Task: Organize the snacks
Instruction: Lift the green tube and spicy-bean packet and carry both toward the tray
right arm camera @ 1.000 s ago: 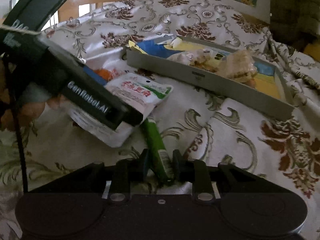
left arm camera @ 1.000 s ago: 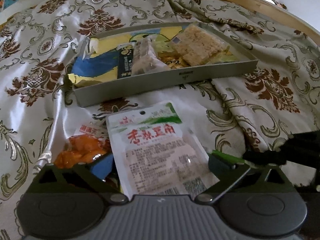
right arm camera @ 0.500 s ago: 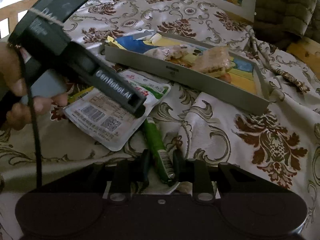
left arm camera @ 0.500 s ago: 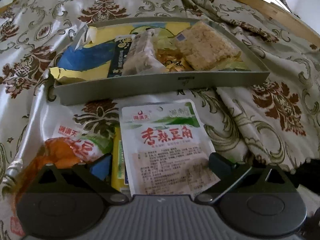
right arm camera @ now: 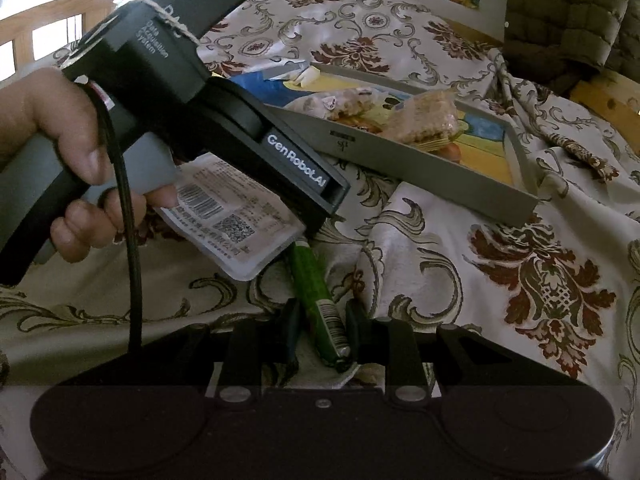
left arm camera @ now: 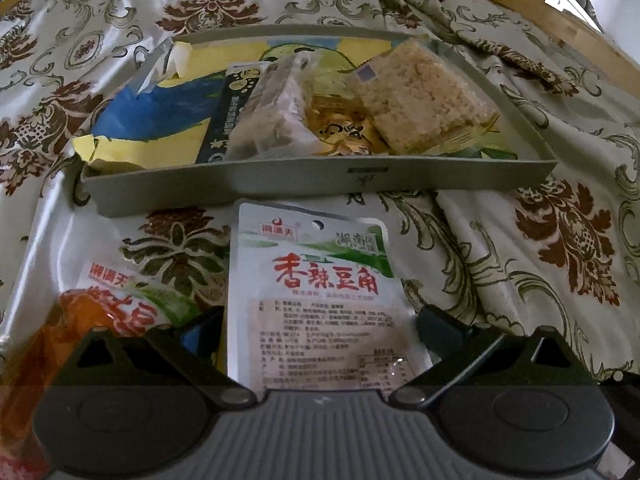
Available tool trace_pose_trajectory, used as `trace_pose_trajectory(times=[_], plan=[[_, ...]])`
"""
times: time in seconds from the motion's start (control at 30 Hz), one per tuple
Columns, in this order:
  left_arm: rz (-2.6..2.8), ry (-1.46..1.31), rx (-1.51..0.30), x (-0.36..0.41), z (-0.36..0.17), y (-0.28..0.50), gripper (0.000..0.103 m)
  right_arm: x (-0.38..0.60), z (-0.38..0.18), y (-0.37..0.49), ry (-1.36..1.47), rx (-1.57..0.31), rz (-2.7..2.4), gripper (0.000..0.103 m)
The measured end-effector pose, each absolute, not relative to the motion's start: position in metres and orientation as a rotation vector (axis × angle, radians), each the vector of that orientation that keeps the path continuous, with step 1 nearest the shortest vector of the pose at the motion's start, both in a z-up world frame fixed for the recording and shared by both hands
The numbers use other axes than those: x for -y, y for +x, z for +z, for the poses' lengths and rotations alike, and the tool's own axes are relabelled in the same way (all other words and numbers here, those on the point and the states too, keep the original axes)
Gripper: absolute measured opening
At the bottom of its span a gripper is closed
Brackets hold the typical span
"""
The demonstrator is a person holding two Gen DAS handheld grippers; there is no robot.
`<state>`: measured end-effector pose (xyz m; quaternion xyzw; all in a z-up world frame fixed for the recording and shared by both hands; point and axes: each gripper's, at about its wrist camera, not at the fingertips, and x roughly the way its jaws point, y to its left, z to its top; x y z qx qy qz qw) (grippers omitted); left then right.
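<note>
Two hand-held grippers work over a bed covered by a floral bedspread (left arm camera: pixel 520 240). In the left wrist view, the left hand-held gripper (left arm camera: pixel 320 320) stands wide, its two fingers on either side of one white pouch (left arm camera: pixel 316 292) with red characters, which lies flat in the lower centre of the frame, not pinched. To the lower left lies one orange snack pack (left arm camera: pixel 100 304), partly hidden.

One grey tray (left arm camera: pixel 320 178) crosses the upper middle of that frame. It seems to hold four snacks: a pale rice cake block (left arm camera: pixel 420 100) at right, a clear-wrapped bar (left arm camera: pixel 276 116) in the middle, a dark packet (left arm camera: pixel 228 112) beside it, and a golden wrapper (left arm camera: pixel 340 128) between them, though overlap makes the count uncertain.

In the right wrist view, the right hand-held gripper (right arm camera: pixel 320 328) is narrow, clamped on one green stick pack (right arm camera: pixel 316 300) at the lower centre. A hand (right arm camera: pixel 76 156) grips the left tool at the left of the frame.
</note>
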<state>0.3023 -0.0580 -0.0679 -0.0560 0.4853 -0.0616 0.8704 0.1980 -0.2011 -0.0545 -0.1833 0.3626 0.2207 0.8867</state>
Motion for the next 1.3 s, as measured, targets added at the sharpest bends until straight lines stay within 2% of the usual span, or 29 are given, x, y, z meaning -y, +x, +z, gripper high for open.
trace_pose_trajectory(times=[0.13, 0.37, 0.5, 0.63, 0.83, 0.93, 1.07, 1.3], plan=[[-0.166, -0.126, -1.001, 0.046, -0.065, 0.295, 0.092, 0.203, -0.050, 0.192, -0.391, -0.760, 0.447, 0.026], [-0.217, -0.046, -1.003, 0.044, -0.065, 0.276, 0.092, 0.215, -0.044, 0.188, -0.381, -0.779, 0.388, 0.026], [-0.218, 0.032, -1.022, 0.058, -0.069, 0.276, 0.100, 0.218, -0.046, 0.191, -0.343, -0.779, 0.383, 0.027], [-0.207, 0.144, -1.014, 0.073, -0.077, 0.277, 0.102, 0.215, -0.051, 0.194, -0.354, -0.730, 0.415, 0.027], [-0.207, 0.139, -1.016, 0.074, -0.076, 0.278, 0.100, 0.203, -0.057, 0.207, -0.377, -0.698, 0.464, 0.035], [-0.200, 0.129, -1.012, 0.070, -0.072, 0.274, 0.096, 0.200, -0.061, 0.211, -0.378, -0.713, 0.475, 0.035], [-0.204, 0.082, -1.019, 0.059, -0.065, 0.261, 0.092, 0.202, -0.055, 0.207, -0.374, -0.723, 0.473, 0.020], [-0.243, 0.056, -1.006, 0.046, -0.055, 0.224, 0.088, 0.207, -0.048, 0.186, -0.344, -0.750, 0.441, 0.019]])
